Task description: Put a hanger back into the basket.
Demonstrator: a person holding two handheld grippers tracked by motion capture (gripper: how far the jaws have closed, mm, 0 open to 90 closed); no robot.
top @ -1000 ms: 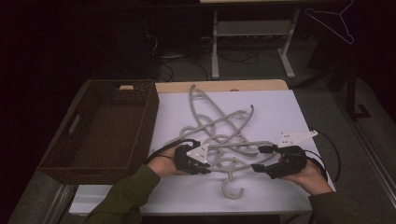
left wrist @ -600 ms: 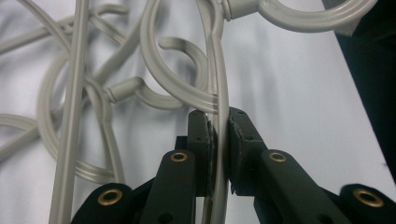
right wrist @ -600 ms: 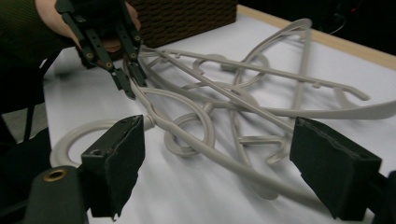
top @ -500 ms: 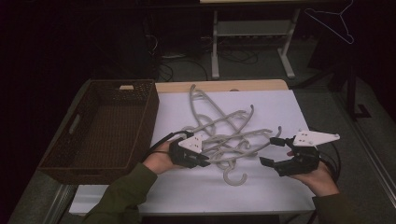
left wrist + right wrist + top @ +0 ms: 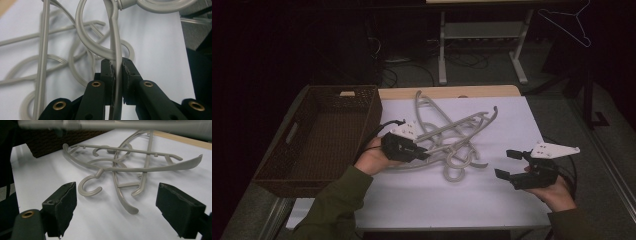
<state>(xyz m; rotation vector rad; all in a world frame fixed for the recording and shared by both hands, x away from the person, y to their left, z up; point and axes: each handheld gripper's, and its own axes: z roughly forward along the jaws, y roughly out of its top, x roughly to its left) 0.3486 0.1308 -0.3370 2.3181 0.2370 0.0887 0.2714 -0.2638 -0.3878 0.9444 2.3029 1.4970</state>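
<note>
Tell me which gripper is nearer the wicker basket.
Left. The left gripper, shut on a grey hanger, sits just beside the wicker basket at its right wall. The right gripper is open, far across the white table beyond the hanger pile.

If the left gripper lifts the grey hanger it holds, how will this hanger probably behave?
Probably stiff: the hanger keeps its curved shape between the left gripper pads, and looks like thin moulded plastic, so likely light. It lies crossed with the other hangers, so its hook may snag and drag them. The smooth, narrow bar might pivot in the grip.
</note>
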